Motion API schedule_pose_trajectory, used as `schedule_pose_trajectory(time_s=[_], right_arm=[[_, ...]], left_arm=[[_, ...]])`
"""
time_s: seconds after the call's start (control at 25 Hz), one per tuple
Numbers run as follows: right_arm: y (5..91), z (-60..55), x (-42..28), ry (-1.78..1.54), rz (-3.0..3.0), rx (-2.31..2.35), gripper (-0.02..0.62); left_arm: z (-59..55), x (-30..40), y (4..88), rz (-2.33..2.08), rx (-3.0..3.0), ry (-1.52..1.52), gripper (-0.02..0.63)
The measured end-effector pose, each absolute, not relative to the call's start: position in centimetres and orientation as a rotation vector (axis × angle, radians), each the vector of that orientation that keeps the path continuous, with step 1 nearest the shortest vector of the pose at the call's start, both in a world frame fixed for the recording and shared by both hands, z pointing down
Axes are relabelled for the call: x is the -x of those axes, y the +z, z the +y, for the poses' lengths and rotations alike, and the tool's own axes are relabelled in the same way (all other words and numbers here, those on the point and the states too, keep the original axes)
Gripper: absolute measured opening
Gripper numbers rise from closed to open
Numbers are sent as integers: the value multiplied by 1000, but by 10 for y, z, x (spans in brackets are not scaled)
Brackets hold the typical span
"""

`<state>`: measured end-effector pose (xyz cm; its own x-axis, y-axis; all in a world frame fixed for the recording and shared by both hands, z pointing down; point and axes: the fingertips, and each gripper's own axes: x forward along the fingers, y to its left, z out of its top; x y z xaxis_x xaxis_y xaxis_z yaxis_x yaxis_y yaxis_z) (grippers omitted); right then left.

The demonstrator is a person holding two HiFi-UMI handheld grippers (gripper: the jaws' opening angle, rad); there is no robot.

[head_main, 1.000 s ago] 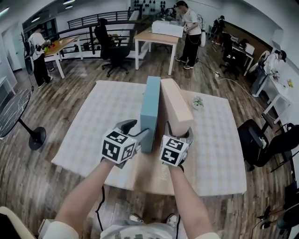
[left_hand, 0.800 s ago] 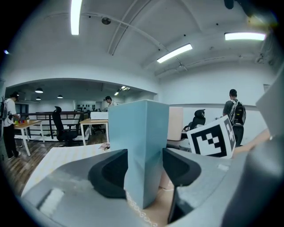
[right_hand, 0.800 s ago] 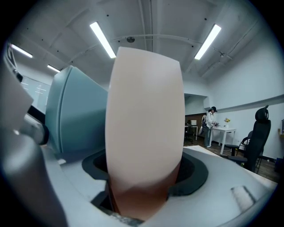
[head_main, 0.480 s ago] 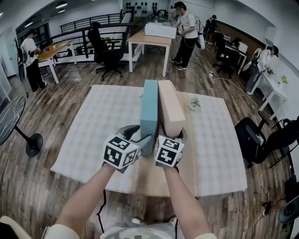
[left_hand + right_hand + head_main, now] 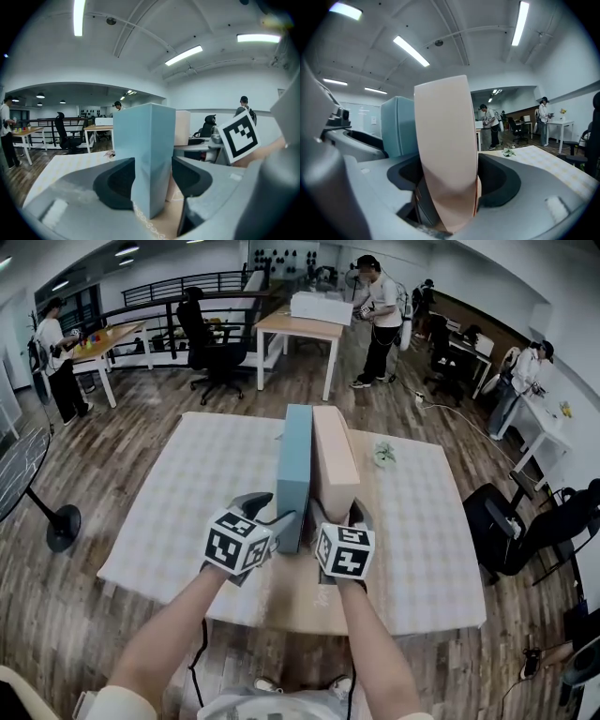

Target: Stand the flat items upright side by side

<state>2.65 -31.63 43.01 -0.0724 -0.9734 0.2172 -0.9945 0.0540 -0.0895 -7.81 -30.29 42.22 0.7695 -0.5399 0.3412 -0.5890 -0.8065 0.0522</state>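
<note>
Since a second ago the peach slab (image 5: 334,457) has been swung in from a rightward lean and is now brought close to upright, its broad face set against the blue slab (image 5: 294,463); the right gripper (image 5: 339,515) has been carried inward with it, while the left gripper (image 5: 272,512) has been kept in place; both slabs are stood on their long narrow edges, side by side, in the middle of the checked cloth (image 5: 187,484) that is spread over the table (image 5: 300,601); the left gripper's jaws are clamped across the thickness of the blue slab at its near end, and the right gripper's jaws are likewise closed on the near end of the peach slab; the slabs are judged to be stiff and fairly light, since they are steered from one end without any bend being seen; their faces look smooth and may be slippery under the jaws, so a firm hold low on the near end, square across the thickness, is advised; the narrow standing edge is thought to make each slab easily toppled sideways, and release is best made only once the two are leaned flush together.
</note>
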Motion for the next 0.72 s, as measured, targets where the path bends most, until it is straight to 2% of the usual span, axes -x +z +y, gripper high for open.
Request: schedule_pose_trajectory(time_s=[0.32,0.72], right_arm=[[425,-284,-21,255,-2381,-1719,342],[444,-275,-30,266,-2401,-1491,273]], left_arm=[[-298,79,421,-916,-2802,497,255],[-300,77,429,-901,-2792,558,255]])
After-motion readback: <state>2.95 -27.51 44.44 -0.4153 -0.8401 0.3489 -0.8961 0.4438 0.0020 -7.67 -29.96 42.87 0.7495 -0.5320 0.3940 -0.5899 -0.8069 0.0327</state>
